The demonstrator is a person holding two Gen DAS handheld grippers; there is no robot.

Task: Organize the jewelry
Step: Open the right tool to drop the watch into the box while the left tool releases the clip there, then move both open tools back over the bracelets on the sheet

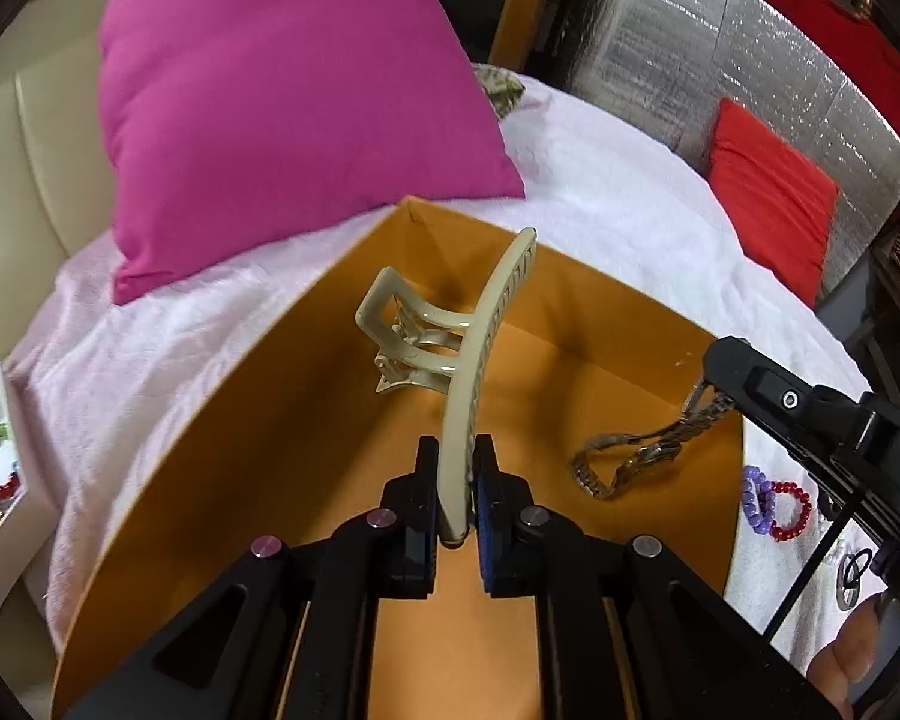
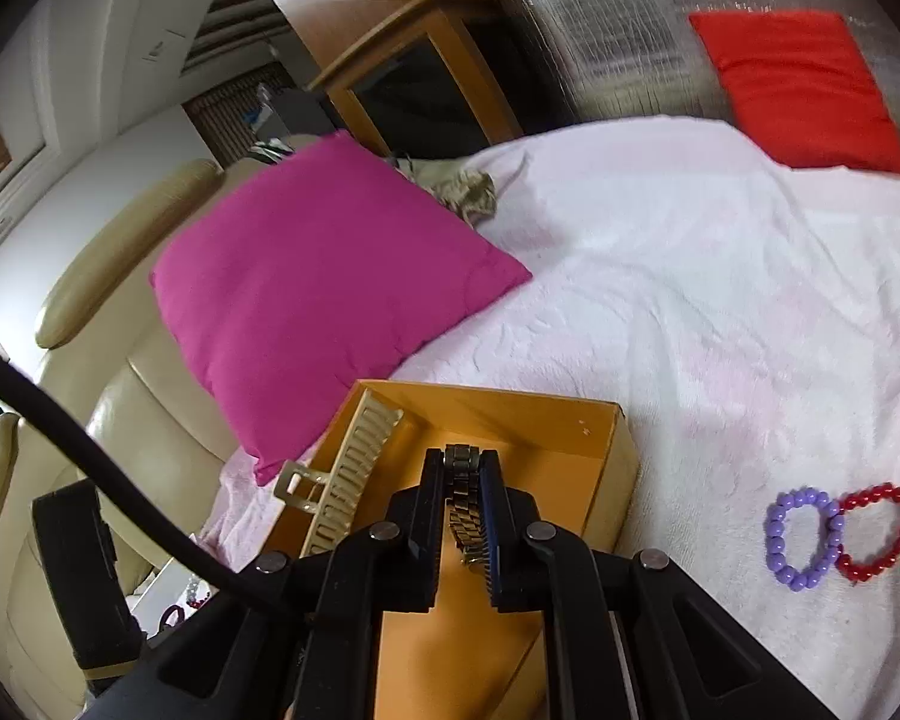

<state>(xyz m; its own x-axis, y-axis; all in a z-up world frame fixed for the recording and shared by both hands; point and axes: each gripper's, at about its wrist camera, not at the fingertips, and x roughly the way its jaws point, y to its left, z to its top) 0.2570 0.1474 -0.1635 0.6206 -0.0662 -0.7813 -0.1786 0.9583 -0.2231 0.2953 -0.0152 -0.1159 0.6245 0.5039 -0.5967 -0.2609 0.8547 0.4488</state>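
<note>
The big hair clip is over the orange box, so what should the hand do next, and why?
Probably lower it a little and open the left gripper. The beige hair clip is pinched between its fingers, already above the orange box, so letting go should drop it inside.

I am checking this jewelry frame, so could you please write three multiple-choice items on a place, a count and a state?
1. Where do the beaded bracelets lie?
A. in the orange box
B. on the pale blanket
C. on the pink pillow

2. How many are they?
A. one
B. two
C. four

3. What does the left gripper hold?
A. the cream hair claw
B. the metal watch
C. nothing

Answers: 1 B, they rest on the blanket right of the box. 2 B, one purple, one red. 3 A, its fingers clamp the hair claw over the box; the right gripper grips the watch.
</note>
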